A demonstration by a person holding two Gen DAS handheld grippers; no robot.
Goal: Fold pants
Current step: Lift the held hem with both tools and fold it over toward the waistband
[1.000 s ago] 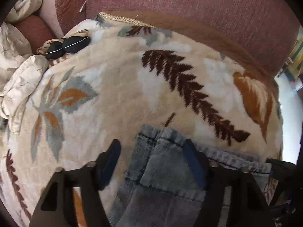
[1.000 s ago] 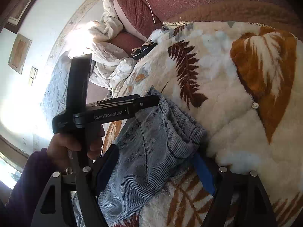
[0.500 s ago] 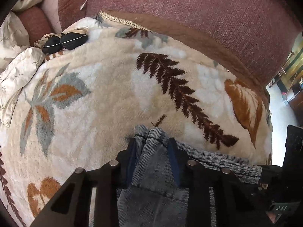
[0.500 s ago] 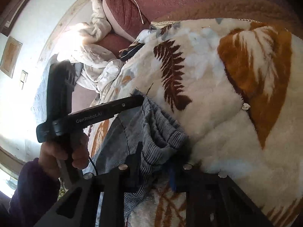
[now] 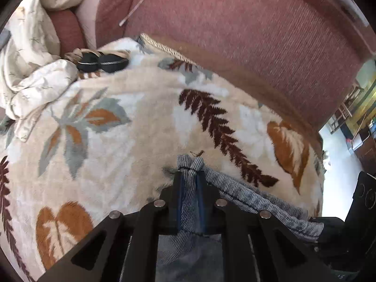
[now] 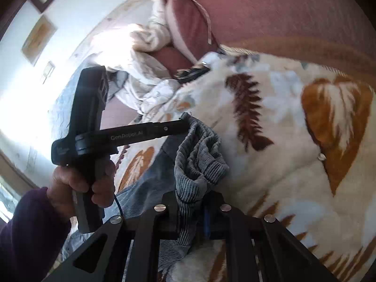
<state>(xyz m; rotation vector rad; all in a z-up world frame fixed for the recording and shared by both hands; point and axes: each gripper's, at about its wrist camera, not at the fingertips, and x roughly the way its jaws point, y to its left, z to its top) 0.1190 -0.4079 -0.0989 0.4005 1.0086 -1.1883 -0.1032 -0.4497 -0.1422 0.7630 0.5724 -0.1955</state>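
1. Pants (image 5: pixel 246 197): grey-blue denim, lying on the leaf-patterned blanket (image 5: pixel 112 145) at the near edge of the bed, well short of the red headboard (image 5: pixel 246 30) at the far side.
2. Left claw (image 5: pixel 190 183): clamped narrow on a bunched corner of the waistband.
3. Right claw (image 6: pixel 191 202): clamped narrow on the other gathered corner, cloth sagging between the two grips.
4. Progress: early, judged from the grips; both corners taken, no finished fold visible, folding and flattening left to do.
5. Containers: none visible; two dark rounded items (image 5: pixel 101 61) lying loose at far left.
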